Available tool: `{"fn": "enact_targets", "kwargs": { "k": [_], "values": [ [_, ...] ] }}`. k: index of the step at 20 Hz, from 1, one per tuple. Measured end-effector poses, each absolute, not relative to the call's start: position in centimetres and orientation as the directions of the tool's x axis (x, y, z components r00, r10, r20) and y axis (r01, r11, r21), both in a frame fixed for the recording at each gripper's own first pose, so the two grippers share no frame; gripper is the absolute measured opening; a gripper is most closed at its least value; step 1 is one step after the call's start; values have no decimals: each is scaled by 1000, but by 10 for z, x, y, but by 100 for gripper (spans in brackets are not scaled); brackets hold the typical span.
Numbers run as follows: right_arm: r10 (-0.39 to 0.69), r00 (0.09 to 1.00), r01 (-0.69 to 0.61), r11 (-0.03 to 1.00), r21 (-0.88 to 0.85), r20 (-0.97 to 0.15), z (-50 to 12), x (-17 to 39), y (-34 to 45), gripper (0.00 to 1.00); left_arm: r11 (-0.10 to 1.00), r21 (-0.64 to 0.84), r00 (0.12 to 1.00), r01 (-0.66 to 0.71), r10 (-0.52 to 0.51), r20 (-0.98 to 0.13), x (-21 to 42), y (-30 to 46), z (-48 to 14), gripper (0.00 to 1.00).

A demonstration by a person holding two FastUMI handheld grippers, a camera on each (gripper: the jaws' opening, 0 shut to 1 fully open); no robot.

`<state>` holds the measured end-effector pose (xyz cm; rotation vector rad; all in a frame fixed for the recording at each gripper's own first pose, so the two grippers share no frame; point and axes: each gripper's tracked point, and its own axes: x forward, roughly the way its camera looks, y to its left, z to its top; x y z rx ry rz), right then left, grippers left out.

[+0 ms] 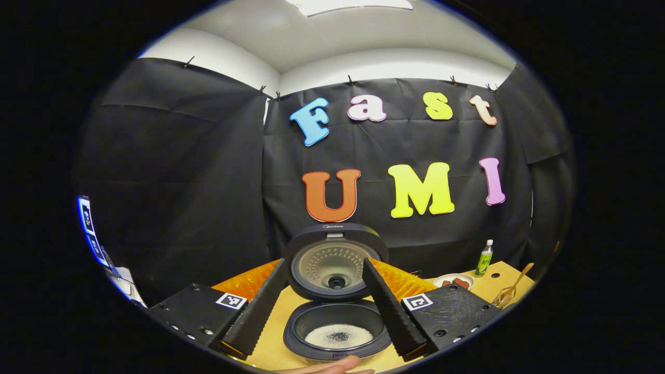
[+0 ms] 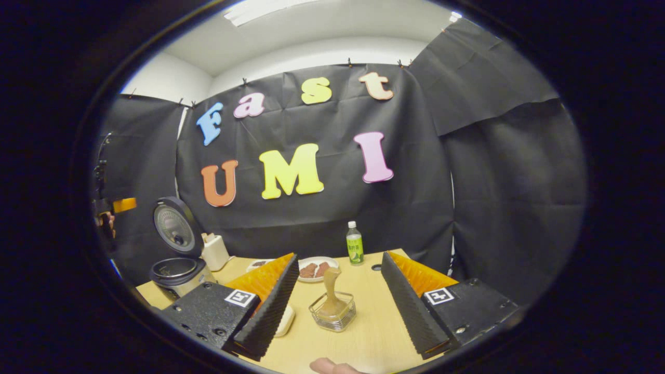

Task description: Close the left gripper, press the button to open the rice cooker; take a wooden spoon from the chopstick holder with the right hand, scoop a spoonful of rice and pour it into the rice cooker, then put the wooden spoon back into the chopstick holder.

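Note:
The rice cooker (image 1: 336, 332) stands open just ahead of me in the left gripper view, its lid (image 1: 332, 259) upright and a layer of white rice in the pot. My left gripper (image 1: 326, 344) is open, one finger on each side of the cooker, touching nothing. In the right gripper view the wooden spoon (image 2: 331, 291) stands in the clear chopstick holder (image 2: 332, 314), a little ahead of my open right gripper (image 2: 343, 345). The cooker (image 2: 176, 262) sits at the far left there. The spoon (image 1: 522, 278) and holder (image 1: 504, 298) also appear far right in the left gripper view.
On the wooden table (image 2: 363, 332) a green bottle (image 2: 355, 249) and a plate of brown food (image 2: 314, 270) stand at the back. A white container (image 2: 214, 252) sits beside the cooker. A pale dish (image 2: 284, 319) lies partly behind my right gripper's left finger.

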<state>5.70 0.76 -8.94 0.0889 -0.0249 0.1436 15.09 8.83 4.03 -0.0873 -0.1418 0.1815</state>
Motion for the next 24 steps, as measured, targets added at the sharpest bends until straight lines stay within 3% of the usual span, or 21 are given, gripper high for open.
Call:
{"fn": "enact_targets", "kwargs": {
  "k": [3, 4, 7, 8, 11, 12, 15, 16, 17, 18, 19, 20, 22, 23, 24],
  "values": [
    [164, 985, -169, 979, 110, 54, -87, 39, 5, 100, 982, -82, 973, -171, 182, 144, 177, 84, 67, 93],
    [166, 984, -174, 976, 131, 66, -85, 33, 3, 93, 981, -89, 972, -174, 185, 143, 184, 89, 76, 93],
    [159, 983, -172, 973, 156, 89, -85, 25, -7, 100, 978, -149, 973, -147, 170, 155, 209, 90, 97, 92],
    [154, 983, -168, 974, 154, 96, -86, 24, -10, 92, 975, -161, 972, -151, 176, 155, 218, 95, 99, 92],
    [145, 982, -162, 976, 144, 118, -84, 21, -16, 92, 970, -180, 967, -165, 195, 162, 253, 113, 100, 92],
    [140, 983, -156, 978, 136, 121, -86, 23, -17, 100, 966, -191, 967, -176, 206, 152, 266, 120, 96, 93],
    [126, 984, -142, 981, 129, 126, -86, 26, -20, 92, 950, -249, 967, -190, 226, 122, 302, 137, 85, 94],
    [121, 984, -137, 982, 127, 128, -86, 28, -19, 100, 950, -265, 968, -166, 208, 140, 311, 135, 87, 93],
    [114, 985, -131, 984, 124, 131, -86, 30, -18, 100, 953, -272, 965, -136, 190, 182, 318, 136, 92, 93],
    [118, 984, -134, 984, 119, 131, -88, 31, -14, 92, 953, -275, 959, -130, 191, 208, 323, 138, 96, 93],
    [132, 983, -148, 982, 119, 130, -89, 32, -8, 92, 955, -254, 954, -153, 210, 215, 331, 145, 92, 93],
    [146, 981, -162, 979, 127, 128, -91, 33, -3, 100, 957, -220, 953, -190, 233, 192, 338, 151, 84, 93],
    [162, 979, -178, 974, 140, 120, -94, 36, 3, 100, 962, -175, 973, -208, 221, 61, 354, 147, 46, 93],
    [165, 980, -180, 974, 138, 115, -97, 38, 4, 100, 965, -179, 967, -194, 218, 129, 347, 148, 64, 93],
    [159, 981, -173, 975, 136, 109, -99, 40, 3, 100, 969, -180, 976, -172, 192, 101, 349, 145, 61, 94]
  ]
}}
